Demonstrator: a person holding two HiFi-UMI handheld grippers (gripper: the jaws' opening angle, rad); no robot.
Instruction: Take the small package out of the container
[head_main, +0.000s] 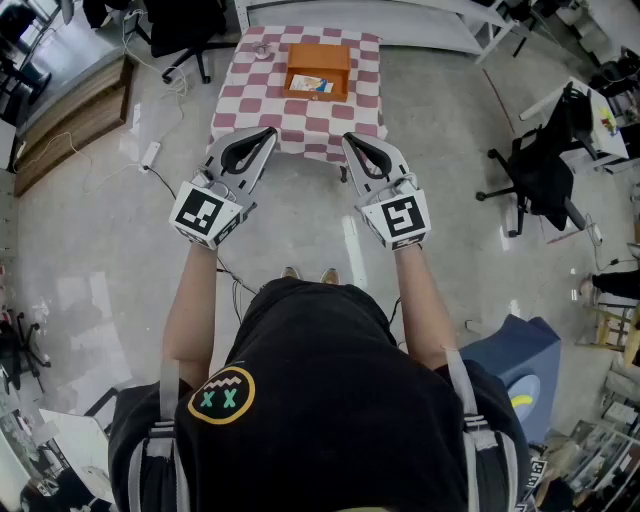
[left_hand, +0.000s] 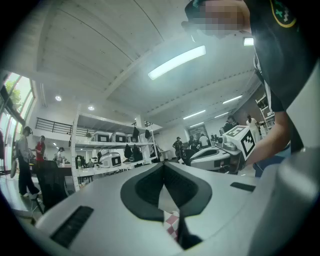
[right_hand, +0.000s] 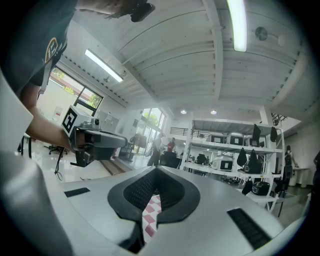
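Note:
An orange container (head_main: 318, 68) stands on a table with a red-and-white checked cloth (head_main: 300, 115), far ahead in the head view. Inside it lies a small package (head_main: 311, 84) with a blue and white face. My left gripper (head_main: 269, 133) and my right gripper (head_main: 349, 139) are held side by side, level, short of the table's near edge and well apart from the container. Both are shut with nothing between the jaws. In the left gripper view the jaws (left_hand: 163, 165) meet at the tips; in the right gripper view (right_hand: 156, 169) only checked cloth shows through the gap behind them.
A small object (head_main: 262, 48) lies on the cloth left of the container. A black office chair (head_main: 543, 172) stands to the right, another chair (head_main: 185, 30) behind the table's left. A cable (head_main: 150, 160) trails on the floor at left, and a blue bin (head_main: 520, 362) sits near my right.

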